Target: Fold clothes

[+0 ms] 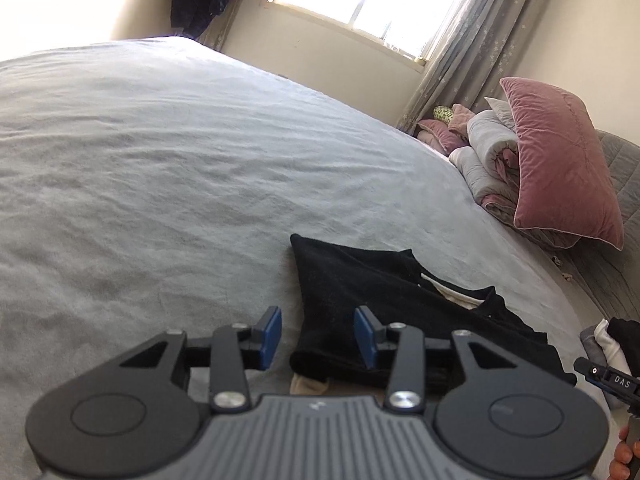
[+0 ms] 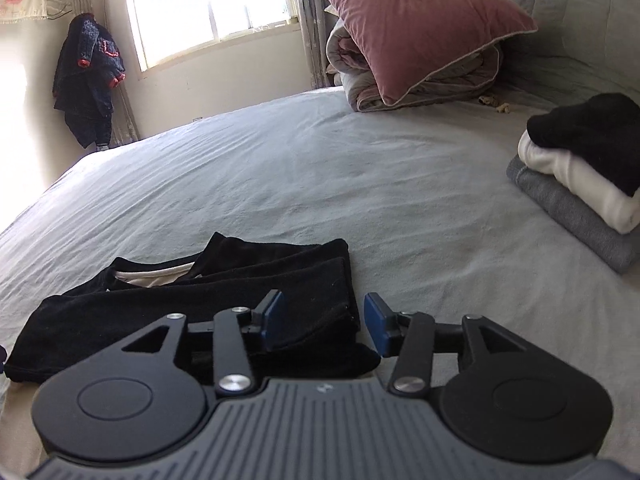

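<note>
A black garment [image 1: 400, 304] with a pale lining at the neck lies partly folded on the grey bed sheet [image 1: 160, 184]. My left gripper [image 1: 319, 338] is open, its blue pads [image 1: 272, 336] astride the garment's near left corner. In the right wrist view the same black garment [image 2: 180, 304] lies low and left, and my right gripper [image 2: 325, 326] is open over its right edge, with nothing pinched. The right gripper's tip [image 1: 608, 380] shows at the left view's right edge, with a person's fingers [image 1: 624, 452] below it.
A stack of folded clothes [image 2: 580, 184], grey, white and black, sits on the bed at right. A pink pillow [image 2: 420, 24] leans on a rolled quilt [image 2: 352, 60] by the headboard. Dark clothes [image 2: 86, 80] hang beside the window. Bare sheet [image 2: 320, 168] stretches beyond the garment.
</note>
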Demonstrator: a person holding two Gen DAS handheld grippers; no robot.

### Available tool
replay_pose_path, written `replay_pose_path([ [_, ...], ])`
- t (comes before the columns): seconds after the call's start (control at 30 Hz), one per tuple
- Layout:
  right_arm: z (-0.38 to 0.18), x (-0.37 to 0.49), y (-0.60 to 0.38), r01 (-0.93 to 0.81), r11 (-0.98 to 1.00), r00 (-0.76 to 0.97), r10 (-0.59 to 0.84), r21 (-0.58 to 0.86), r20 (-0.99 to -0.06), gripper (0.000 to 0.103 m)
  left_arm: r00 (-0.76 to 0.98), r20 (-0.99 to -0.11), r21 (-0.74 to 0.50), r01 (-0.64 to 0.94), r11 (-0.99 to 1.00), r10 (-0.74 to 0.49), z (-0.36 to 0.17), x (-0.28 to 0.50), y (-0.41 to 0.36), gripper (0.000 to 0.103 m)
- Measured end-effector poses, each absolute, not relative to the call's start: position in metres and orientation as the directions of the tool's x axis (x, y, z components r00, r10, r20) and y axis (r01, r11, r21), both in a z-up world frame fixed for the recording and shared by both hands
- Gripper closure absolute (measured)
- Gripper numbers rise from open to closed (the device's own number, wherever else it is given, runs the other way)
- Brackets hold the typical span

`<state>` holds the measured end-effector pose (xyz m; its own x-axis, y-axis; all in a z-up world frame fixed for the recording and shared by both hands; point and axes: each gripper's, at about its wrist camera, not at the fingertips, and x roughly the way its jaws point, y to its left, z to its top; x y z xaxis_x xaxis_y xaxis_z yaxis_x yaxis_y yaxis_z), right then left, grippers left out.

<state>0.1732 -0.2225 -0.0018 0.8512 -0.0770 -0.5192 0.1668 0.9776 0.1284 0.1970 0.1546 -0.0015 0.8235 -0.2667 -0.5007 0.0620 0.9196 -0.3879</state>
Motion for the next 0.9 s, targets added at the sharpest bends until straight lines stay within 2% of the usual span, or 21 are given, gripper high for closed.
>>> replay_pose_path([
  [0.1, -0.002, 0.177, -0.203, 0.113, 0.993, 0.867, -0.085, 0.029, -0.492, 0.052, 0.844, -0.408, -0.353, 0.206, 0.912, -0.349, 0.001, 0.191, 0.14, 0.066],
  [0.27, -0.024, 0.19, -0.179, 0.02, 0.994, 0.85, -0.072, -0.104, -0.522, 0.052, 0.781, -0.525, -0.226, 0.254, 0.94, -0.337, -0.022, 0.204, 0.114, 0.069],
  [0.3, -0.03, 0.193, -0.182, 0.024, 0.994, 0.837, -0.077, -0.104, -0.542, 0.052, 0.784, -0.524, -0.215, 0.257, 0.942, -0.334, -0.032, 0.204, 0.115, 0.073],
  [0.37, -0.038, 0.195, -0.194, 0.035, 0.997, 0.82, -0.067, -0.066, -0.569, 0.046, 0.786, -0.515, -0.228, 0.259, 0.939, -0.341, -0.041, 0.204, 0.119, 0.073],
  [0.47, -0.033, 0.19, -0.215, 0.048, 0.998, 0.82, -0.014, 0.045, -0.572, 0.047, 0.791, -0.502, -0.24, 0.262, 0.935, -0.351, -0.04, 0.199, 0.121, 0.072],
  [0.53, -0.026, 0.183, -0.222, 0.047, 0.995, 0.822, 0.013, 0.089, -0.569, 0.046, 0.793, -0.495, -0.246, 0.264, 0.933, -0.355, -0.036, 0.194, 0.121, 0.066],
  [0.6, -0.018, 0.169, -0.223, 0.052, 0.992, 0.829, 0.021, 0.113, -0.56, 0.037, 0.794, -0.495, -0.253, 0.257, 0.933, -0.353, -0.03, 0.187, 0.119, 0.055],
  [0.7, -0.008, 0.136, -0.212, 0.02, 0.995, 0.843, 0.033, 0.093, -0.537, 0.03, 0.8, -0.499, -0.245, 0.239, 0.939, -0.334, -0.023, 0.17, 0.114, 0.038],
  [0.9, -0.01, 0.091, -0.202, -0.024, 0.999, 0.826, 0.046, 0.048, -0.562, 0.02, 0.781, -0.546, -0.202, 0.226, 0.953, -0.301, -0.022, 0.133, 0.104, 0.03],
])
